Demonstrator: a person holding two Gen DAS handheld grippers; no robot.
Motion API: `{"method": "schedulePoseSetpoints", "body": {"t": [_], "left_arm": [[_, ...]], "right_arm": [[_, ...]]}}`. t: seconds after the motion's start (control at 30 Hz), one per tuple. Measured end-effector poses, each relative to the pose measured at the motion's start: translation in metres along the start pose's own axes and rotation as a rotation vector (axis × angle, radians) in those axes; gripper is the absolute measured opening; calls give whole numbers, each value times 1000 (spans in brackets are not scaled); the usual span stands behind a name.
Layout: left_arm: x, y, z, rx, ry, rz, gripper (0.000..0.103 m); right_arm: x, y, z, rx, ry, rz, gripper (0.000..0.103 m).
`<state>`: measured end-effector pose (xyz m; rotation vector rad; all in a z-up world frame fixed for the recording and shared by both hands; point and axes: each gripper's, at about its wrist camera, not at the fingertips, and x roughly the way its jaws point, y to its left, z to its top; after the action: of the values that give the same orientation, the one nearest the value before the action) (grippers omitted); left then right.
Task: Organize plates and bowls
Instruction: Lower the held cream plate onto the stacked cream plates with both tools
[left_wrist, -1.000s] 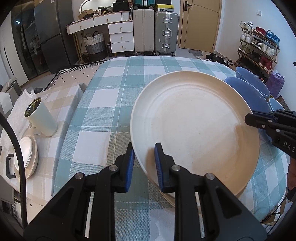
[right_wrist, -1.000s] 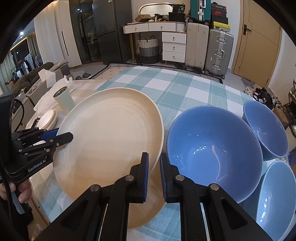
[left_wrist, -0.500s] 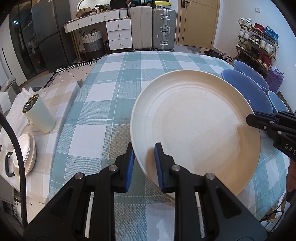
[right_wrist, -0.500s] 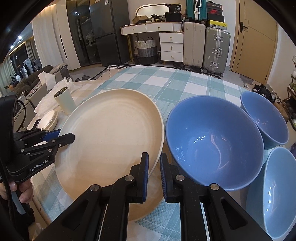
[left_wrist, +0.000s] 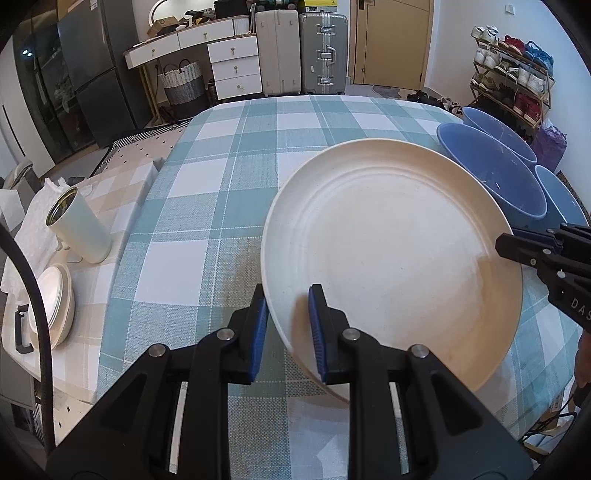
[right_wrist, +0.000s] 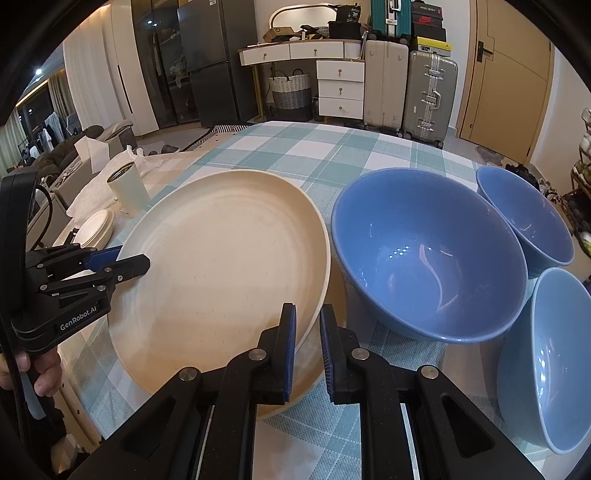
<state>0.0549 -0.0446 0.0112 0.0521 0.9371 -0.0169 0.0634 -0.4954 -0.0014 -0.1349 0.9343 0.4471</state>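
Note:
A large cream plate (left_wrist: 391, 251) is held tilted above the checked tablecloth (left_wrist: 229, 173). My left gripper (left_wrist: 286, 325) is shut on its near-left rim. My right gripper (right_wrist: 306, 347) is shut on the opposite rim and shows at the right edge of the left wrist view (left_wrist: 517, 247). The plate also shows in the right wrist view (right_wrist: 221, 273), with another cream plate (right_wrist: 325, 354) under it on the table. Three blue bowls stand to the right: a large one (right_wrist: 428, 254), one behind (right_wrist: 524, 218) and one nearer (right_wrist: 546, 354).
A cream cylindrical cup (left_wrist: 79, 225) and a small stack of white dishes (left_wrist: 53, 302) sit on a beige-checked side surface at the left. Crumpled white paper (left_wrist: 31, 236) lies behind them. Suitcases (left_wrist: 303, 51), drawers and a shoe rack (left_wrist: 513, 85) stand beyond the table.
Both grippers have lifted the cream plate higher off the one below. The view has pulled back a little from the table and the bowls.

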Motion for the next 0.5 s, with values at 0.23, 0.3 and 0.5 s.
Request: {"method": "schedulePoseSetpoints", "body": {"t": [0.23, 0.3, 0.5], "left_arm": [[0, -8, -3, 19, 0, 4, 18], [2, -9, -3, 21, 3, 1, 18], [12, -13, -5, 30, 17, 15, 19]], "right_arm": [[0, -1, -6, 7, 4, -20, 13], [-1, -1, -7, 10, 5, -22, 13], [4, 0, -11, 5, 18, -42, 13]]}}
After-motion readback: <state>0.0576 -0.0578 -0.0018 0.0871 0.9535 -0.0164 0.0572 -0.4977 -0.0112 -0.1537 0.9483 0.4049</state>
